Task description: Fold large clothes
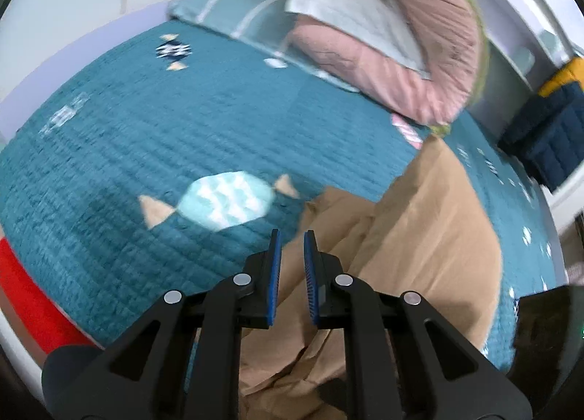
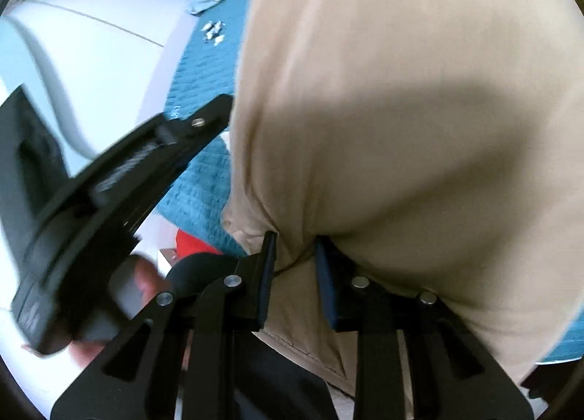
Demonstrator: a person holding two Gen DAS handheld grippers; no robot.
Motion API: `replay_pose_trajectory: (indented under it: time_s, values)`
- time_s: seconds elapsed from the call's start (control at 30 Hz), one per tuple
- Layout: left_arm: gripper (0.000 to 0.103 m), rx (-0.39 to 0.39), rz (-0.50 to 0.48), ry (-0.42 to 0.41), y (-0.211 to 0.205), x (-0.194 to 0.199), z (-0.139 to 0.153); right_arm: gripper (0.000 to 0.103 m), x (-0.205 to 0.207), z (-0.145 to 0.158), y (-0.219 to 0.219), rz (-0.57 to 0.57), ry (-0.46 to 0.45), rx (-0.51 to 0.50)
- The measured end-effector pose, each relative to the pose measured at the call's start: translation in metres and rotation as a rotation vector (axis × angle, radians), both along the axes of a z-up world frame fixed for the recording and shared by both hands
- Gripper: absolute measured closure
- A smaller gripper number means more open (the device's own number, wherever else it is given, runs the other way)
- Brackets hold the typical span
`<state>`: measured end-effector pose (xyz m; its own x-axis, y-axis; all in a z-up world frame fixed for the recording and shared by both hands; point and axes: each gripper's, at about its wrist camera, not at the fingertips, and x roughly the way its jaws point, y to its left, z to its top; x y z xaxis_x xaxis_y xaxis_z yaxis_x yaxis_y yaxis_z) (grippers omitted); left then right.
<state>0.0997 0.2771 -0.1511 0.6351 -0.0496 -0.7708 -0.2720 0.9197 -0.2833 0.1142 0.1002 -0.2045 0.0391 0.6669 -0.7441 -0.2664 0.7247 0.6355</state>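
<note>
A large tan garment lies rumpled on the teal quilted bedspread. My left gripper hangs over the garment's left edge, its blue pads a narrow gap apart. Tan cloth shows in that gap, and I cannot tell whether the pads pinch it. In the right wrist view the tan garment fills most of the frame. A bunched fold of it is pinched between the pads of my right gripper, which is shut on it. The left gripper appears there from the side, its tip beside the cloth's edge.
Folded pink bedding and a striped teal pillow sit at the head of the bed. A navy and yellow padded item lies at the right. A red strip runs along the bed's near left edge. A hand grips the left tool's handle.
</note>
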Motion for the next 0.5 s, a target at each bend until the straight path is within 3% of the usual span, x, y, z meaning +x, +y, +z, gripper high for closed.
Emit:
replay_pose_trajectory:
  time_s: [0.17, 0.23, 0.37, 0.5]
  values:
    - [0.09, -0.002, -0.174, -0.047, -0.034, -0.002, 0.012, 0.08, -0.001, 0.061, -0.042, -0.083, -0.19, -0.085]
    - [0.09, -0.015, -0.225, -0.07, -0.044, -0.006, 0.017, 0.08, 0.0, 0.074, -0.064, -0.106, -0.211, -0.15]
    - [0.09, -0.06, -0.277, -0.115, -0.052, -0.015, 0.028, 0.08, 0.003, 0.062, -0.079, -0.139, -0.209, -0.301]
    - [0.09, -0.108, -0.314, -0.199, -0.052, -0.029, 0.045, 0.08, 0.009, 0.017, -0.085, -0.127, -0.131, -0.285]
